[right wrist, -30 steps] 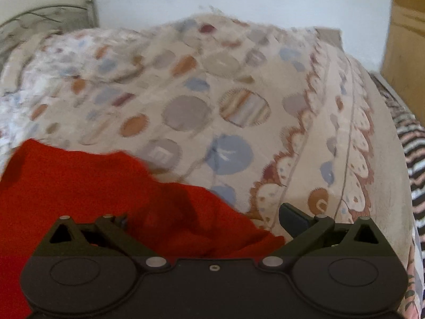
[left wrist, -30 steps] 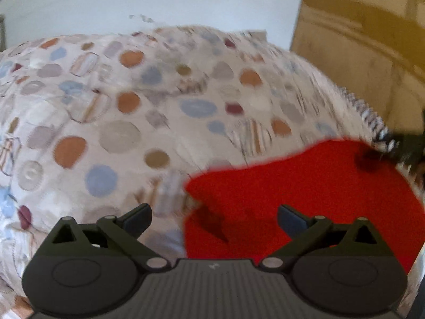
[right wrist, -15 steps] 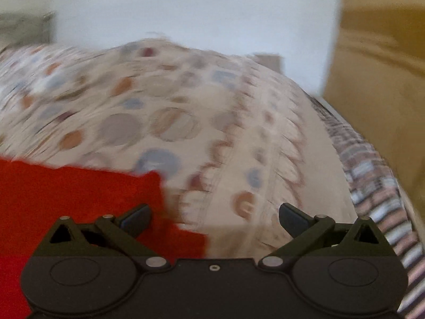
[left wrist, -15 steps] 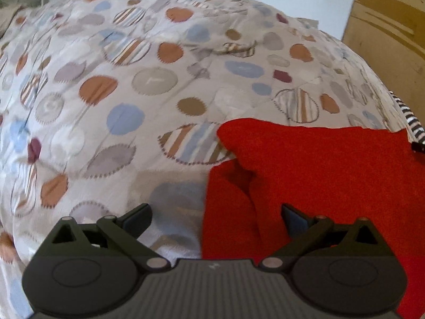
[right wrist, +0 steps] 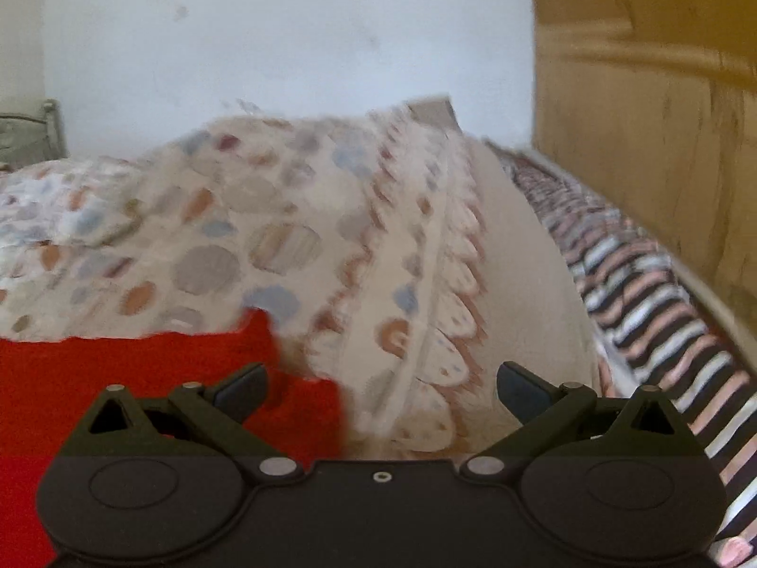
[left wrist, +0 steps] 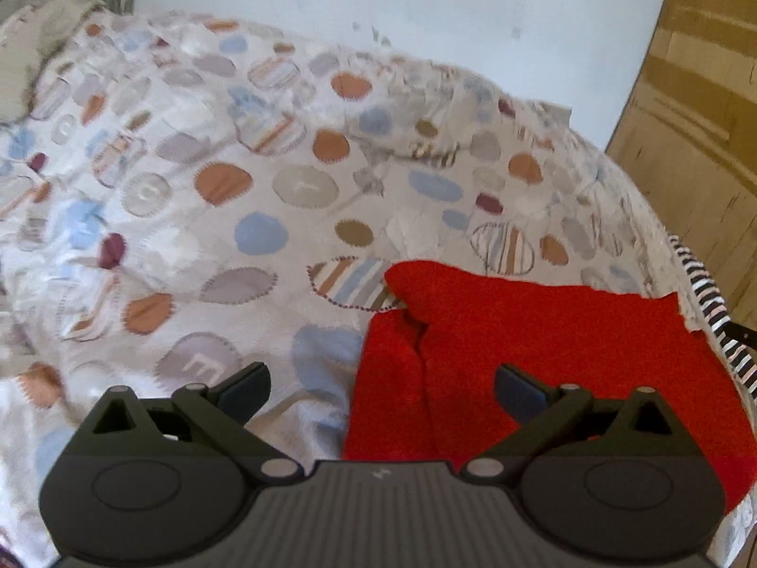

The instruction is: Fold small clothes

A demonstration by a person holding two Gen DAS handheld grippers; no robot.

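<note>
The red garment (left wrist: 558,359) is lying flat on the quilt (left wrist: 265,217), toward the bed's right edge; in the left wrist view it is filling the near right area, with a fold line running down its left part and one corner pointing far-left. In the right wrist view the same garment (right wrist: 142,378) is sitting near left, its edge stepping down toward the camera.

You are holding the left gripper (left wrist: 381,386) above the garment's left edge, jaws spread wide, gripping nothing; its right finger (left wrist: 520,386) is showing over the red cloth and its left finger (left wrist: 243,386) over the quilt.

You are holding the right gripper (right wrist: 381,386) at the garment's right edge, jaws likewise wide apart and empty; its left finger (right wrist: 241,386) is overlapping the red cloth.

A striped sheet (right wrist: 653,303) is running along the quilt's right side, a wooden panel (right wrist: 653,118) is standing beyond it, and a white wall (left wrist: 402,4) is closing the far side. The right wrist view is blurred.
</note>
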